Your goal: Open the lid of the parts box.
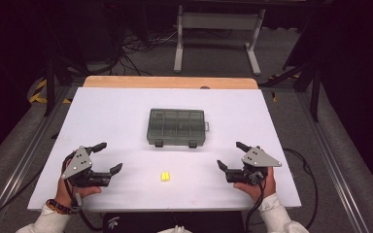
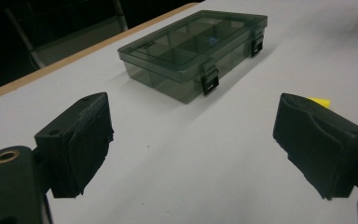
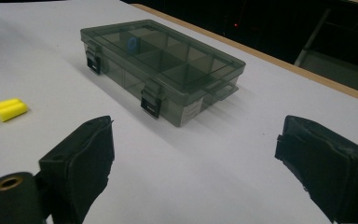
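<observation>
A smoky clear compartment box lies shut in the middle of the white table, its two black latches facing me. In the left gripper view the box is ahead and slightly left; in the right gripper view the box is ahead with a small blue item inside. Two yellow earplugs lie side by side near the front edge, between my hands; they show as earplugs at far left. My left gripper is open at front left. My right gripper is open at front right. Both hold nothing.
A wooden strip runs along the table's far edge. Behind it stand a grey metal frame and loose cables on the floor. Rails run along both sides of the table. Dark curtains close in left and right.
</observation>
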`<move>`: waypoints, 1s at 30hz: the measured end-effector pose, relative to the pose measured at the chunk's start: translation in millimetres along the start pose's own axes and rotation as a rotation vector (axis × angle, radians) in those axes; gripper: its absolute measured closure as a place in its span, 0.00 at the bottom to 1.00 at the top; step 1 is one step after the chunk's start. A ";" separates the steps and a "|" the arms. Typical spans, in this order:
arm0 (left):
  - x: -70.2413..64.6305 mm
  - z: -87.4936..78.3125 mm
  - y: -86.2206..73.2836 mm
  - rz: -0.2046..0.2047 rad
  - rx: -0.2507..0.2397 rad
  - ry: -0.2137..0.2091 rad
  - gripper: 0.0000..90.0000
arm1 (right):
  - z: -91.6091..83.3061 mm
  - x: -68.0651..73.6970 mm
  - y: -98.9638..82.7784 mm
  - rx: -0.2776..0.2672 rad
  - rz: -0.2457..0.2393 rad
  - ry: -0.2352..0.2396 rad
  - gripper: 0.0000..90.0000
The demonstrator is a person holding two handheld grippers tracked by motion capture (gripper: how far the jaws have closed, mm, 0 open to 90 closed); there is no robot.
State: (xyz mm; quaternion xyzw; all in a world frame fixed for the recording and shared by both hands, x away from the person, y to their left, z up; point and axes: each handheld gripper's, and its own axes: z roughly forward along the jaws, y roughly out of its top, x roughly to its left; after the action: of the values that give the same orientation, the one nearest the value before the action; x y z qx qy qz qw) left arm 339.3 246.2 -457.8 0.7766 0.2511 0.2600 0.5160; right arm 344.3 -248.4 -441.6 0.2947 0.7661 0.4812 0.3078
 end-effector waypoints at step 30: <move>32.6 103.3 40.9 0.019 0.123 -0.096 0.18 | 97.9 -25.8 32.8 0.155 -0.003 0.133 0.29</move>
State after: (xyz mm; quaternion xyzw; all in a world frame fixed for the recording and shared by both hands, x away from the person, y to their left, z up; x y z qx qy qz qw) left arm 436.7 184.4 -449.3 0.8208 0.2341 0.2113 0.4762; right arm 439.8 -201.3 -440.6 0.2838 0.8203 0.4384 0.2333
